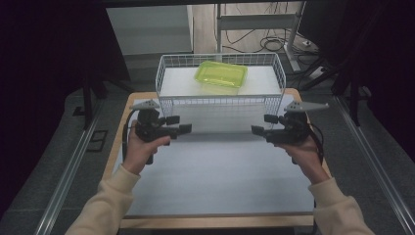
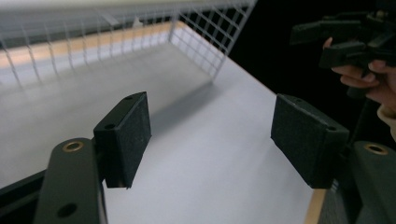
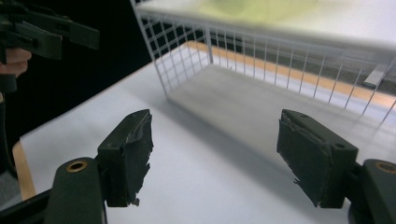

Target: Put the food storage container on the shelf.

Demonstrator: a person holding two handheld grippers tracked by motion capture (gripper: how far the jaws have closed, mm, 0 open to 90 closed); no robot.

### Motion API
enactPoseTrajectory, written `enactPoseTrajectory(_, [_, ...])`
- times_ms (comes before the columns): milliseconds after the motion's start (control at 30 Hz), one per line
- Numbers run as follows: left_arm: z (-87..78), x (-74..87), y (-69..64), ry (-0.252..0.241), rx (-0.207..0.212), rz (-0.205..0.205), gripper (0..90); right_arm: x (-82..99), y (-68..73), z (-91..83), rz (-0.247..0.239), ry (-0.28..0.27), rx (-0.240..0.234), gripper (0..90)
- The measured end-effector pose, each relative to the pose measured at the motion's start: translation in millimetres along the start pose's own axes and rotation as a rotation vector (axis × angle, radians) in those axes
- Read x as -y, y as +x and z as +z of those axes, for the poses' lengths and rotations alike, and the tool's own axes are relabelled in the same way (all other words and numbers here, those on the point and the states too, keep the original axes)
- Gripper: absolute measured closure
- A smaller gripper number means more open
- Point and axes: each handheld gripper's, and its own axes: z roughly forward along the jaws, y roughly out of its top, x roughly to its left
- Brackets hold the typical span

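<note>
here, from the high view, a wire basket (image 1: 169, 78) sits at the far end of the surface (image 1: 220, 171) with a green box (image 1: 221, 74) inside it. the left gripper (image 1: 182, 125) and right gripper (image 1: 260, 125) hover apart, facing inward. the left gripper view shows its fingers (image 2: 126, 135) released, gripping nothing. the right gripper view shows fingers (image 3: 128, 154) likewise spread, pads frayed.

No readable text, label or number appears anywhere.

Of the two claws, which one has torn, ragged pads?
The right claw: its pads show frayed, ragged edges. The left claw has smooth, intact pads.
</note>
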Motion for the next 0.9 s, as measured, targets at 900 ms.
enactPoseTrajectory(900, [16.3,123.5,1.3,0.143,-0.077,-0.051,26.5,135.6,0.2,-7.2,-0.06,0.098,0.121,19.8])
